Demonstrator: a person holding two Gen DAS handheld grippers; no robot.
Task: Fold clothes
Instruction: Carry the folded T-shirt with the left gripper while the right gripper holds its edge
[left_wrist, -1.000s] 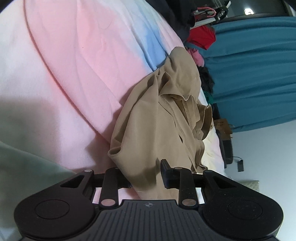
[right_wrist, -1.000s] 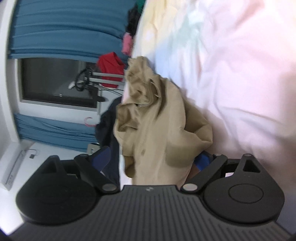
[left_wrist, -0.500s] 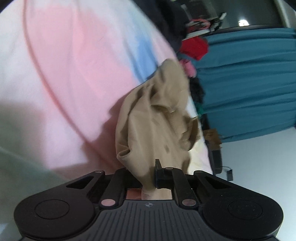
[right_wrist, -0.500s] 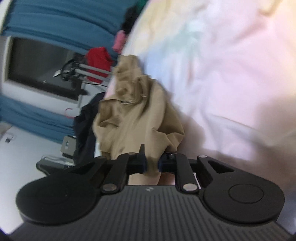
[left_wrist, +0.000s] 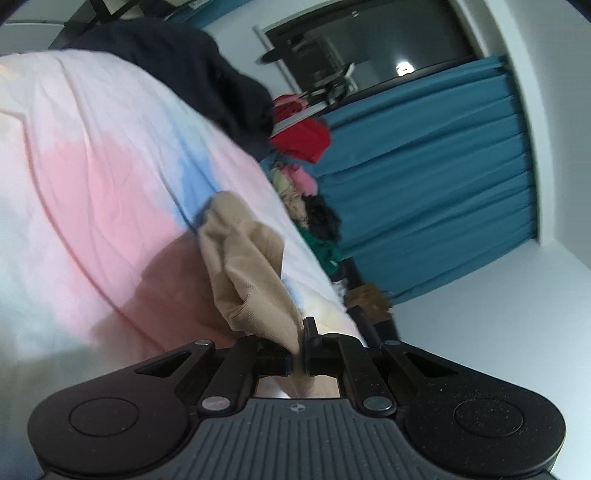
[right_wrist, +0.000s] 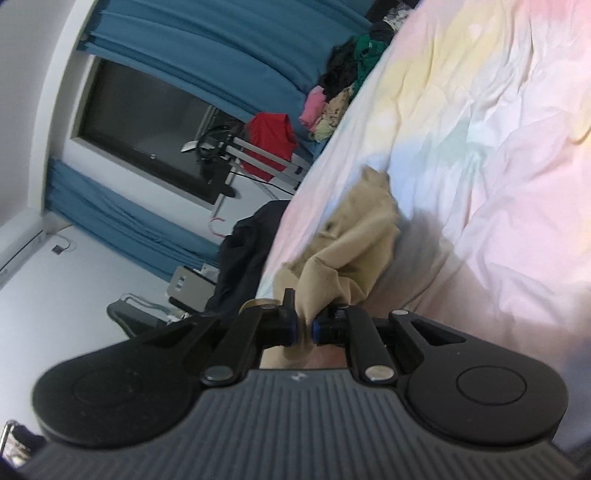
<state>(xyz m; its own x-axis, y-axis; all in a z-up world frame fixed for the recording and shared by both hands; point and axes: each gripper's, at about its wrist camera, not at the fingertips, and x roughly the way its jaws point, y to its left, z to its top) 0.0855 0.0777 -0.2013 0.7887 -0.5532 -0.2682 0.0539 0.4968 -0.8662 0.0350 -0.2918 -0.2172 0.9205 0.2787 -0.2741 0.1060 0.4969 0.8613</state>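
A tan ribbed garment (left_wrist: 247, 266) hangs bunched above the pastel tie-dye bed sheet (left_wrist: 92, 177), casting a shadow on it. My left gripper (left_wrist: 297, 356) is shut on one edge of the tan cloth, which runs down between its black fingers. In the right wrist view the same tan garment (right_wrist: 354, 243) trails from my right gripper (right_wrist: 303, 326), which is shut on another edge of it. The far end of the cloth still touches the sheet (right_wrist: 498, 155). How the garment is laid out between the two grips is hidden.
A pile of clothes lies along the bed's far edge: a dark navy garment (left_wrist: 192, 70), a red one (left_wrist: 303, 136), pink, green and black pieces (right_wrist: 347, 81). Blue curtains (left_wrist: 424, 192) and a dark window (right_wrist: 147, 125) stand behind. A drying rack (right_wrist: 258, 155) is beside the bed.
Both grippers, open around the garment a second ago, have shut on its edges and lifted it off the sheet; the cloth now hangs stretched and narrower.
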